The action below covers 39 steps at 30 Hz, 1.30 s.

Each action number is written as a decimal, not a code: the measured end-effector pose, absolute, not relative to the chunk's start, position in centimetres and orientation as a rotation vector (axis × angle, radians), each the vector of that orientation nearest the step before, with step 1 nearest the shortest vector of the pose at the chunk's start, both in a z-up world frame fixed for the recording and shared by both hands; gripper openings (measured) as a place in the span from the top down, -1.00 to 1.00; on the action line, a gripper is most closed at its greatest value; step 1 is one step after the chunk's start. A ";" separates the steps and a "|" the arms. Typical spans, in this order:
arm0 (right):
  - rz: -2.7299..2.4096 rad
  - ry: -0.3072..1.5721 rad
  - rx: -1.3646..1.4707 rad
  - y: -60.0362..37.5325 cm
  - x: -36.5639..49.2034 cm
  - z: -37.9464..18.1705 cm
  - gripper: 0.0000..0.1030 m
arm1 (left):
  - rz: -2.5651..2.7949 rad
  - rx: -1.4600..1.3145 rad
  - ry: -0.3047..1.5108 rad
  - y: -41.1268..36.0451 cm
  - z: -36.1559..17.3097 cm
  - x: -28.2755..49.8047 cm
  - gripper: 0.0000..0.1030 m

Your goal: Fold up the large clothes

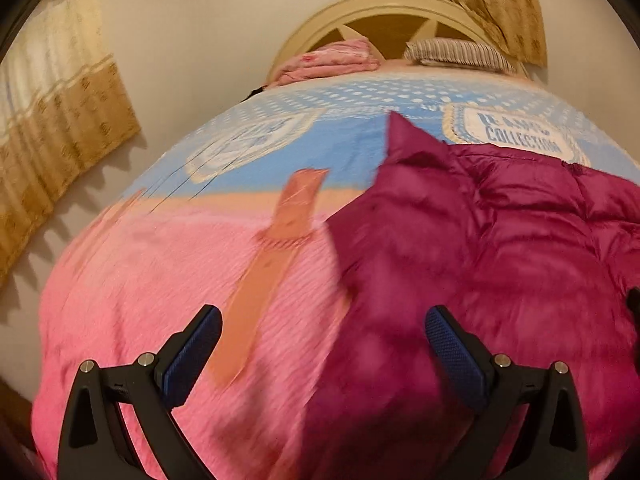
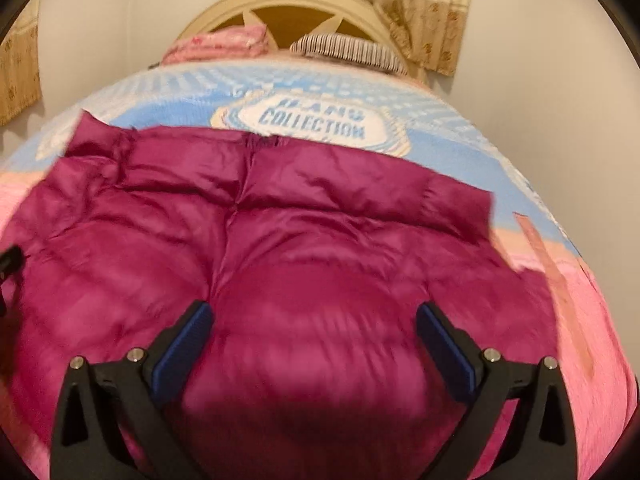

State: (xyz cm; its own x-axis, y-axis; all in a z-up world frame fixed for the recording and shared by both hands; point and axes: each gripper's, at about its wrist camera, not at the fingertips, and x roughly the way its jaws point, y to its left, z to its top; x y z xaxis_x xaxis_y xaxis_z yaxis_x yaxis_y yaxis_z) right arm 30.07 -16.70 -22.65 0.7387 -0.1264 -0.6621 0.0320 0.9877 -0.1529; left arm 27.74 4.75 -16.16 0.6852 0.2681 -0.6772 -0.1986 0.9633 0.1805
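Roughly, left to right. Left wrist view: curtain (image 1: 60, 120) on the far-left wall, then the bedspread (image 1: 160, 280), pink near the camera, blue with white dots toward the headboard (image 1: 384, 12). An orange strap-like print (image 1: 276, 248) runs across the pink area; only a sliver of it shows at the right edge of the other view. Left gripper (image 1: 324, 344) hangs over the spot where the pink bedspread meets the jacket's left edge, jaws spread wide, nothing between them. Its left pad (image 1: 192, 360) is over pink fabric, its right pad over the jacket.

The magenta puffer jacket (image 1: 500, 248) fills the right half of this view and is cut off at the frame edge. One pointed corner sticks out toward the blue zone. A dark object shows at the far-right edge; can't tell what it is.

Right wrist view: the jacket (image 2: 300, 240) is shown nearly whole, lying flat and spread across the middle of the bed, quilted panels with a centre seam, its far edge just below the "COLLECTION" badge print (image 2: 316, 124). Right gripper (image 2: 314, 332) sits over the jacket's near middle, jaws also spread wide, gripping nothing. Folded pink bedding (image 2: 224, 46) and a striped pillow (image 2: 344, 52) lie against the headboard in both views. Motion blur in both; can't tell whether the pads touch fabric.
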 end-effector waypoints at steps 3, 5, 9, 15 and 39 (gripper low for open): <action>-0.079 0.703 -0.143 -16.5 26.3 -22.2 -1.00 | 0.250 0.008 0.803 5.9 -16.6 25.5 -0.98; -0.076 0.685 -0.142 -16.5 24.4 -22.2 -1.00 | 0.230 -0.058 0.799 6.0 -16.7 24.4 -0.98; -0.088 0.688 -0.194 -15.7 23.5 -23.4 -1.00 | 0.240 -0.023 0.806 5.0 -17.6 24.4 -0.98; -0.115 0.715 -0.245 -15.0 23.8 -25.6 -1.00 | 0.220 -0.021 0.828 4.4 -19.3 24.6 -0.98; -0.058 0.703 -0.344 -8.8 23.6 -25.9 -0.99 | 0.185 0.075 0.665 6.8 -14.0 20.1 0.89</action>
State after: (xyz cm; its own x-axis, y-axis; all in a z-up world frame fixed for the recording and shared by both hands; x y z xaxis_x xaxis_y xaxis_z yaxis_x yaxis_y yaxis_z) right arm 23.56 -8.84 -25.92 0.7636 -0.1671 -0.6237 -0.0624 0.9423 -0.3289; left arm 20.12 6.84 -13.97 0.7709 0.1949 -0.6064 -0.1467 0.9808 0.1287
